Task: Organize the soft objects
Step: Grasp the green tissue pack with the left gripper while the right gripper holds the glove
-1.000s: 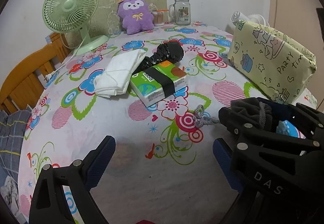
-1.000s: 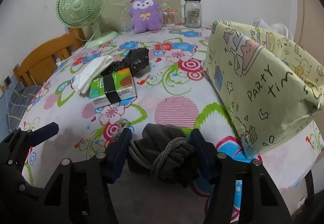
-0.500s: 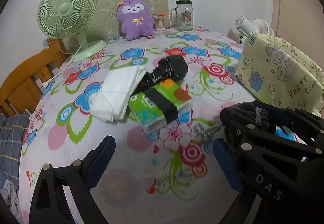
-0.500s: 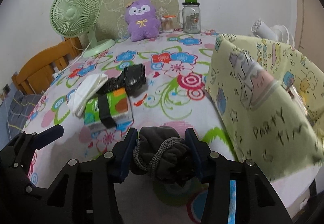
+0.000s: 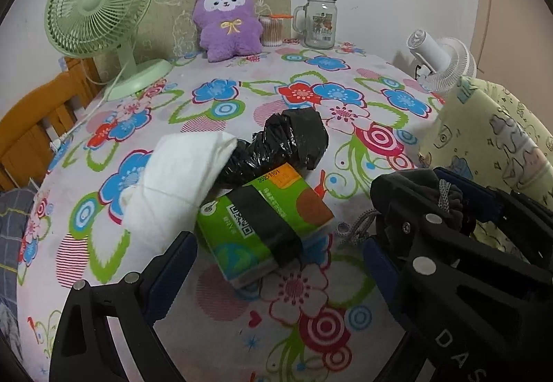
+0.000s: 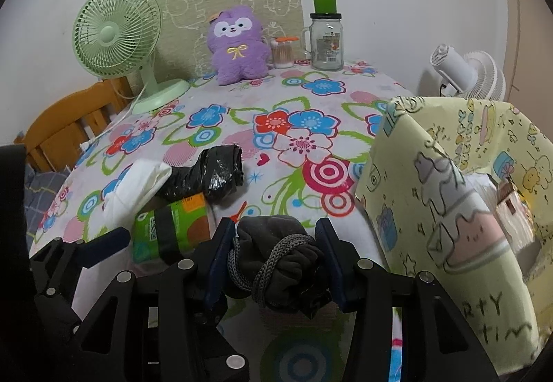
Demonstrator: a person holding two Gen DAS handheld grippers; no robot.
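My right gripper (image 6: 274, 255) is shut on a dark grey drawstring pouch (image 6: 280, 254) and holds it above the table, left of the yellow "party time" bag (image 6: 459, 209). In the left wrist view the pouch (image 5: 432, 188) and the right gripper show at the right. My left gripper (image 5: 276, 264) is open and empty, just in front of the green tissue pack (image 5: 262, 223). A folded white cloth (image 5: 179, 181) and a black plastic bundle (image 5: 287, 143) lie behind the pack. A purple plush toy (image 5: 226, 24) sits at the far edge.
A green desk fan (image 5: 100, 22) stands at the back left, a glass jar with a green lid (image 5: 321, 19) and a cotton swab tub (image 5: 271, 29) at the back. A white fan (image 5: 439, 60) lies at the right. A wooden chair (image 5: 31, 126) is left of the table.
Both grippers have risen and moved forward over the table. The right gripper has lifted the pouch off the cloth and towards the yellow bag. The left gripper now hovers at the tissue pack.
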